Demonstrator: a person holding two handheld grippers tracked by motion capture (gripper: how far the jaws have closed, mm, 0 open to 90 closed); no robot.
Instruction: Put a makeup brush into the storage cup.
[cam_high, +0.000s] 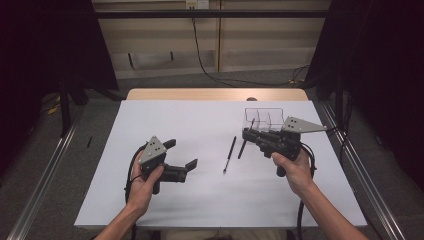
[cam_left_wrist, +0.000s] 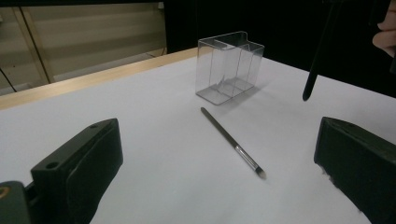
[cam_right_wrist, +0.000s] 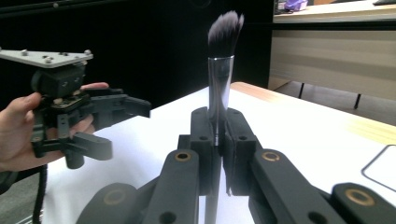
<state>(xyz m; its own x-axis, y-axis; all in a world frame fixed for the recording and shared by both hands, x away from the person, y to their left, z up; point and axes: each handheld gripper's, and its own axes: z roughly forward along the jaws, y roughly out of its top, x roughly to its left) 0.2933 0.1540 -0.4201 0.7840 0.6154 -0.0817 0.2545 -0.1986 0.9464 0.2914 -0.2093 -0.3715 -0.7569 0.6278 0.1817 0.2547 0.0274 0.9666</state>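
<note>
1. Two brushes are in play: a thin brush (cam_high: 229, 155) lies flat on the white table (cam_high: 200, 200) near the middle, and a fuller brush (cam_right_wrist: 221, 70) is clamped in the right gripper (cam_right_wrist: 219, 135).
2. Right gripper's jaws are closed on that fuller brush's metal ferrule. In the right gripper view the bristles stand up against a dark background, and the handle runs down behind the jaws, its end cut off at the bottom edge.
3. From the high view the held brush (cam_high: 243, 148) shows as a dark handle slanting down towards the table, just right of the thin one; its bristle end is hidden by the right gripper (cam_high: 248, 134).
4. Left gripper (cam_high: 181, 155) sits at the near left, jaws spread wide with nothing between them, well apart from the thin brush (cam_left_wrist: 232, 142).
5. Clear box (cam_left_wrist: 229, 66) stands far right. From above, the right gripper's grey plate overlaps part of it, and its see-through walls make the compartments hard to count.
</note>
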